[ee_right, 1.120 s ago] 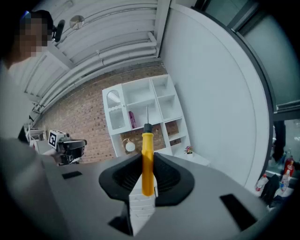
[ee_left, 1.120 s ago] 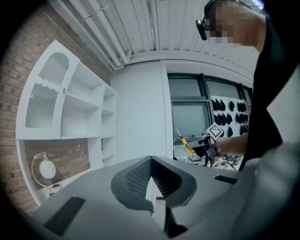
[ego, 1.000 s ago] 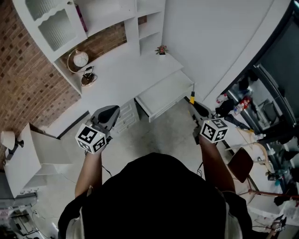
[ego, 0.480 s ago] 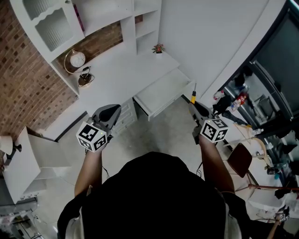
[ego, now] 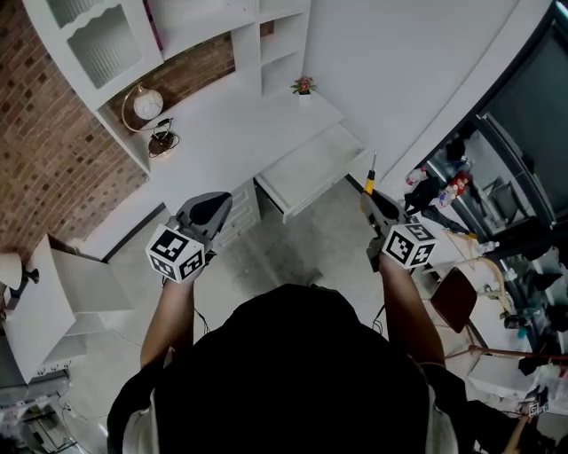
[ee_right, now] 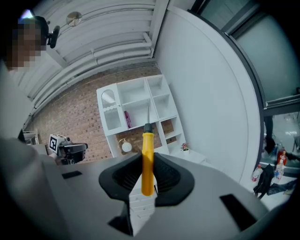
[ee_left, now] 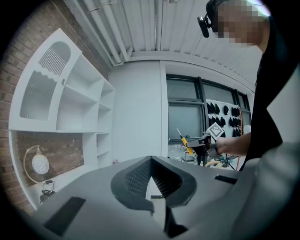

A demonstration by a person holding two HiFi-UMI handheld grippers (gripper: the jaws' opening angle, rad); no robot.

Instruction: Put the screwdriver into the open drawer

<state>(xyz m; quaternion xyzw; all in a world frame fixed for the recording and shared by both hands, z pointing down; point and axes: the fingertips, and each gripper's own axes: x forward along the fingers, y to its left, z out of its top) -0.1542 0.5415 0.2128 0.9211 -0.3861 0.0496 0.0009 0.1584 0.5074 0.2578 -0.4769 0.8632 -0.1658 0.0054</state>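
Note:
The screwdriver [ego: 367,183], yellow-handled with a thin metal shaft, points up and away from my right gripper [ego: 374,200], which is shut on its handle. In the right gripper view the handle [ee_right: 147,161] stands upright between the jaws of that gripper [ee_right: 146,180]. The open drawer [ego: 306,168] is white and juts out from under the desk, just left of and beyond the screwdriver tip. My left gripper [ego: 211,211] hangs over the floor in front of the desk, shut with nothing in it [ee_left: 151,161]. In the left gripper view the screwdriver [ee_left: 184,141] shows far off.
A white desk [ego: 240,133] carries a round clock [ego: 146,105] and a small potted plant [ego: 304,86] under white shelves [ego: 222,27]. A drawer cabinet [ego: 241,222] stands below. A white box [ego: 62,293] sits left; a brown chair [ego: 455,307] and clutter stand right.
The head view has shifted slightly. The screwdriver's shaft now sticks up more plainly. Both grippers keep almost the same places.

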